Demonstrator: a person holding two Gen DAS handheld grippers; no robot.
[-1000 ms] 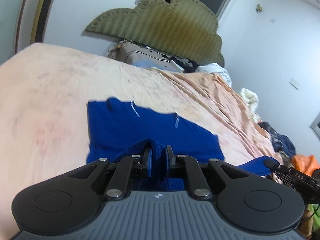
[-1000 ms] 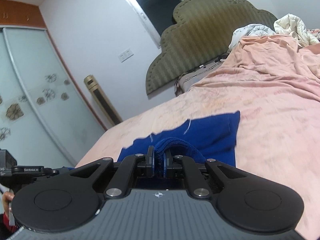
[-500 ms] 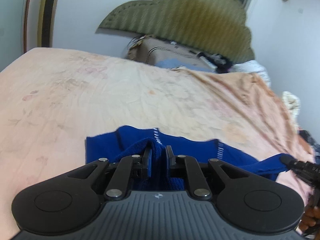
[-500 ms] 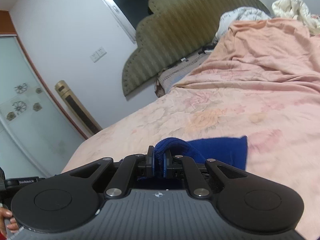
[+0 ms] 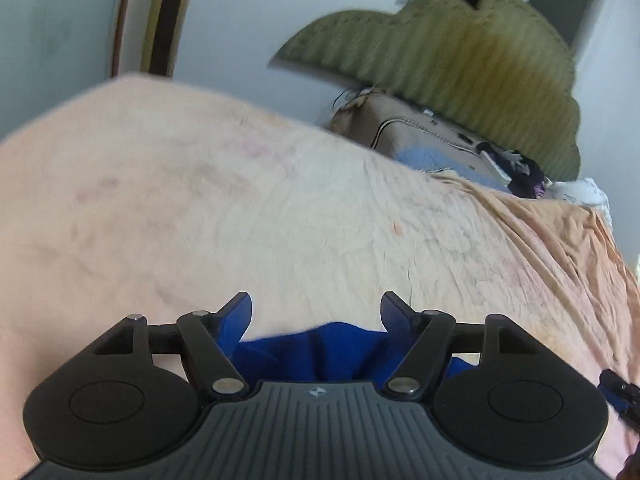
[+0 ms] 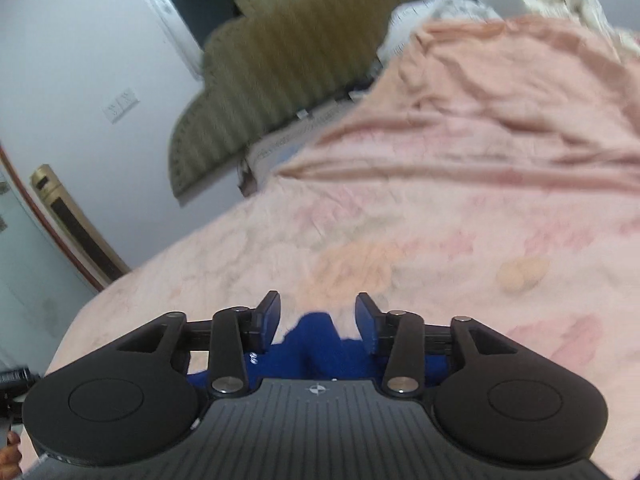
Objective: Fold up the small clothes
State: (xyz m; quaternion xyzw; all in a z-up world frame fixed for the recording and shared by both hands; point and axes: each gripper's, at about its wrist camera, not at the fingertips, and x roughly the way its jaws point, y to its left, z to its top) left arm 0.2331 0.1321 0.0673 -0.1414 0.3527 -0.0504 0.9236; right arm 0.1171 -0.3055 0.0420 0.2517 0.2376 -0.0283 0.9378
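The left tool (image 5: 316, 310) is seen with its two blue-padded fingers spread wide apart, and nothing is gripped between them. The deep blue knitted garment (image 5: 320, 354) is found low in the left wrist view, bunched just behind and below the finger pads, between the two black linkage arms and right against the front edge of the tool's ribbed grey body. Whether the cloth is touched by either pad cannot be told. Beyond the fingers only the wrinkled peach-pink bedsheet (image 5: 280, 220) is seen, on which the garment lies.

The right tool (image 6: 318, 312) is likewise held wide open with nothing clamped. In the right wrist view a raised fold of the same blue garment (image 6: 316, 344) is seen standing up in the gap between the fingers, close to the tool's body, with more blue cloth spread out to either side beneath the linkages. The fold is set slightly nearer the left finger than the right, and clear bedsheet (image 6: 400, 240) is shown ahead of the fingertips.

At the far end of the bed, an olive-green scalloped padded headboard (image 5: 460, 60) is seen against the white wall.
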